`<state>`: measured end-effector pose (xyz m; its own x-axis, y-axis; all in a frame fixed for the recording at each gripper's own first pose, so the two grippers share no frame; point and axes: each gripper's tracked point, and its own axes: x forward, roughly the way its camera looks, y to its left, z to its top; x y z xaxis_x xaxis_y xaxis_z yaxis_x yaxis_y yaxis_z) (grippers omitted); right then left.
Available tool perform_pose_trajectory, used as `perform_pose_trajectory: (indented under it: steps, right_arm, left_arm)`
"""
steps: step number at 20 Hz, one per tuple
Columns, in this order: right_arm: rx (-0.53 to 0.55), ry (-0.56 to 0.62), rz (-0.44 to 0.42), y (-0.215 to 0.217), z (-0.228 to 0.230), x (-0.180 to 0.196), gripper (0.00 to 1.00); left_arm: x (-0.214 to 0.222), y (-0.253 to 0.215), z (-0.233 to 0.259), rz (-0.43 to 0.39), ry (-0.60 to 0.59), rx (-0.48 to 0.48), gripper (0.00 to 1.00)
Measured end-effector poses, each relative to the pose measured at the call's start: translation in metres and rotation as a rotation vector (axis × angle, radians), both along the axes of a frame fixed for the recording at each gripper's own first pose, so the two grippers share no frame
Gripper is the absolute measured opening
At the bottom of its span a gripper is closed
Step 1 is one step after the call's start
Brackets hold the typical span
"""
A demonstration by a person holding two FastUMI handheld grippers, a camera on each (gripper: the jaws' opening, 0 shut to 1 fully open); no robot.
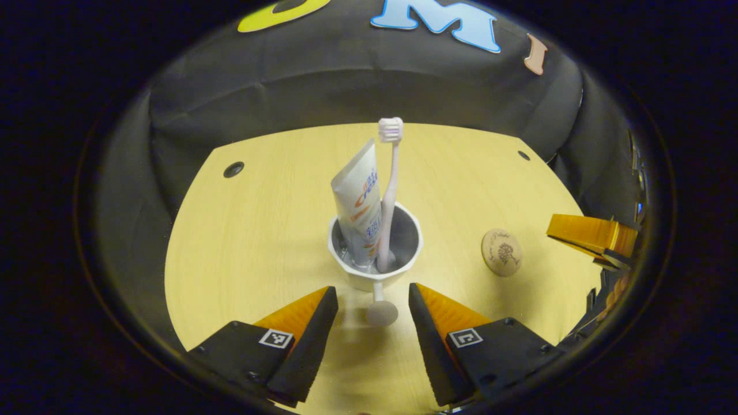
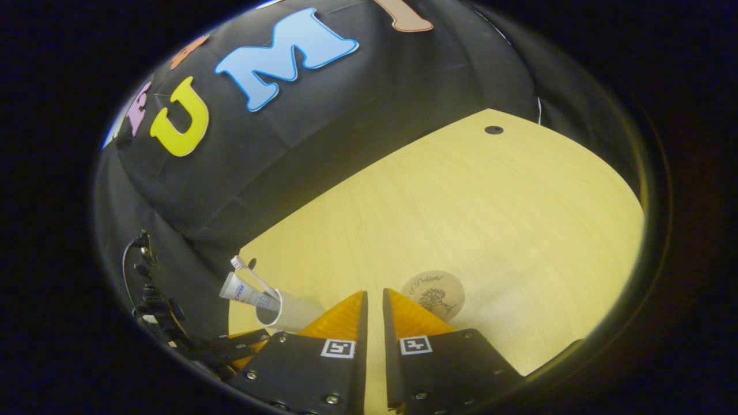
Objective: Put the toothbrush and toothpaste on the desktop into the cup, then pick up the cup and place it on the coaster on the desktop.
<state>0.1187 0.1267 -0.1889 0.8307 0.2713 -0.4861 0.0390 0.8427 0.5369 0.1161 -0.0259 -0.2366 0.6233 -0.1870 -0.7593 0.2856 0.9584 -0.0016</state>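
Grippers: left gripper (image 1: 373, 300) spread wide, empty, facing the cup; right gripper (image 2: 373, 305) nearly closed on nothing, above the coaster.
Table (image 1: 265, 230): pale wood.
Cup (image 1: 375, 245): mid-table, upright, well short of either side edge; likely light, rigid, smooth; grasp across its wall below the rim.
Toothpaste (image 1: 358, 207): soft tube, standing inside.
Toothbrush (image 1: 389, 190): stiff, leaning inside, may rattle.
Coaster (image 1: 501, 252): toward the table's right edge, bare.

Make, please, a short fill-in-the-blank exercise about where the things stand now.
1. The toothbrush and toothpaste stand inside the ____.
2. The coaster lies on the table with ____ on it.
3. The left gripper is ____, its fingers either side of the cup.

Missing words: cup; nothing; open
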Motion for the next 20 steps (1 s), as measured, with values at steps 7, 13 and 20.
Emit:
perform_pose_trajectory:
  steps: [7, 13, 20]
  right_arm:
    - [0.003, 0.034, -0.015, -0.012, -0.010, 0.002, 0.14]
    - [-0.001, 0.053, -0.003, -0.015, -0.016, 0.000, 0.14]
    - [-0.001, 0.054, -0.017, -0.027, -0.014, -0.003, 0.14]
  left_arm:
    - [0.012, -0.002, -0.020, 0.010, 0.052, -0.002, 0.66]
    - [0.013, -0.006, -0.021, 0.019, 0.044, 0.020, 0.33]
    - [0.016, -0.032, -0.004, -0.056, -0.034, 0.030, 0.32]
